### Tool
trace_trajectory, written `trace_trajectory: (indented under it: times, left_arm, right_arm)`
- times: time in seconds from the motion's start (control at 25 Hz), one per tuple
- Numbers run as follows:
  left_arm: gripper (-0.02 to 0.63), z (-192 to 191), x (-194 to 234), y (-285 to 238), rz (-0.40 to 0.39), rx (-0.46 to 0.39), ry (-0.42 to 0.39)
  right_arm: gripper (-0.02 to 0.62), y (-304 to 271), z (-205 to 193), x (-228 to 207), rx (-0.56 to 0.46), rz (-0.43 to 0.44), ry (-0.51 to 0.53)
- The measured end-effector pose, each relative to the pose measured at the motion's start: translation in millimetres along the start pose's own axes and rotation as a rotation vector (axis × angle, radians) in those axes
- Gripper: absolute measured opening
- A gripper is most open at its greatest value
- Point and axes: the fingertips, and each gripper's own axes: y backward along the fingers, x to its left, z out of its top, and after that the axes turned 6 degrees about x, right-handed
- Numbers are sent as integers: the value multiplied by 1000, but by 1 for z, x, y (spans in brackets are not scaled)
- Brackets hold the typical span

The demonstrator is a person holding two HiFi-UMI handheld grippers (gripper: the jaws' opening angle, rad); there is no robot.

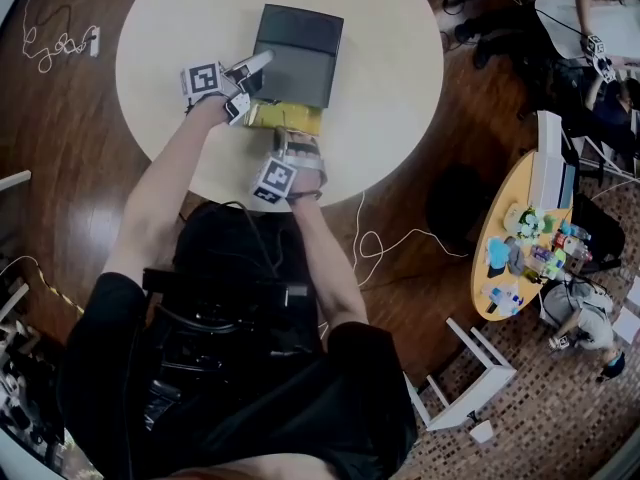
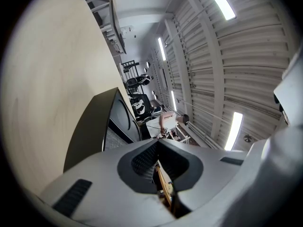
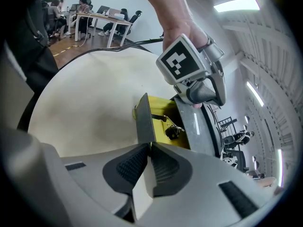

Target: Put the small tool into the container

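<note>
Right gripper view: right gripper [image 3: 149, 146], jaws clamped on dark flap [image 3: 144, 120] of yellow container [image 3: 158, 108], small tool [image 3: 172, 131] lying inside; left gripper [image 2: 157, 144], jaws closed on thin yellowish edge [image 2: 164, 183]; recommended handling, keep container level so tool stays put.

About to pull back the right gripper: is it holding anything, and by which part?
Yes. The right gripper is shut on the yellow container, pinching the edge of its thin side wall.

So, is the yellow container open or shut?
Open: the right gripper view looks into the yellow container, where a small dark tool lies.
</note>
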Motion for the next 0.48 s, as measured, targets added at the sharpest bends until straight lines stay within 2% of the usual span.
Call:
trace_trajectory:
  times: [0.08,0.32,0.4,0.48]
  left_arm:
    - [-7,-10,3,-3,-1,45,-1]
    - [-2,-23,12,-10,101,113,3]
    - [-3,-13,8,-9,83,78,42]
    - [-3,13,1,-6,43,3,66]
  right_arm:
    - [34,-7,3,-7,3,-6,-7]
    - [34,-13,2,-18,2,-9,-11]
    - [34,-13,2,-17,2,-2,-19]
    - [34,-13,3,-18,2,2,-23]
